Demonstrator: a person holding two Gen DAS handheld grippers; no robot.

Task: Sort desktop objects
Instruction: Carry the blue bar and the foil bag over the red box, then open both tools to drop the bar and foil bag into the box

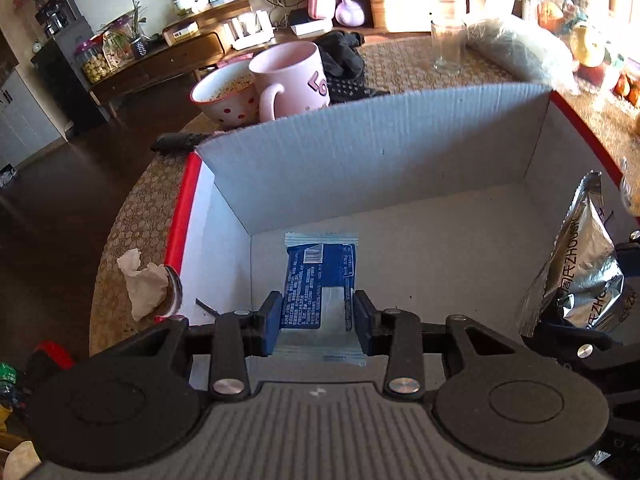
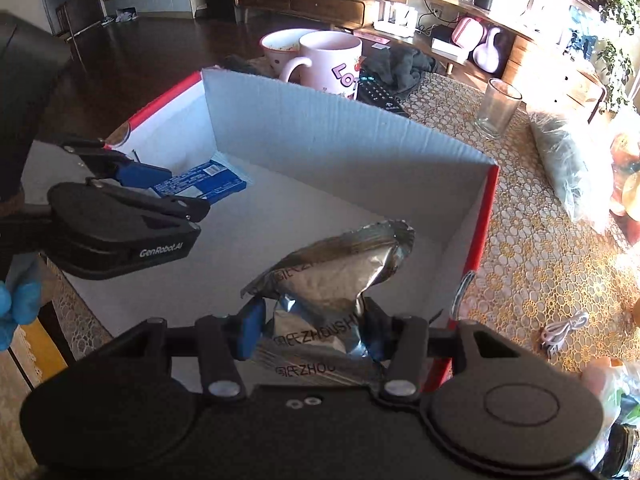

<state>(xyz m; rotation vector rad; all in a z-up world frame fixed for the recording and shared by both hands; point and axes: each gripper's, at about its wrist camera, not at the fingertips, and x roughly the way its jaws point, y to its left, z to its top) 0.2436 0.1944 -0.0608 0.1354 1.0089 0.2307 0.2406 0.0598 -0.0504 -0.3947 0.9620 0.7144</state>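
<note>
Two claws: left claw grips blue packet; right claw grips silver pouch.
One box: both over it.
Pouch lettering: partly hidden.

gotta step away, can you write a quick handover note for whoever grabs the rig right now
Left gripper: fingers shut on the blue snack packet, low inside the cardboard box.
Right gripper: fingers shut on the silver foil packet, held above the box floor.
Done: both packets brought over the box.
Left: release both into the box. The crumpled tissue and white cable lie on the table; pink mug, bowl and glass stand behind the box.
</note>
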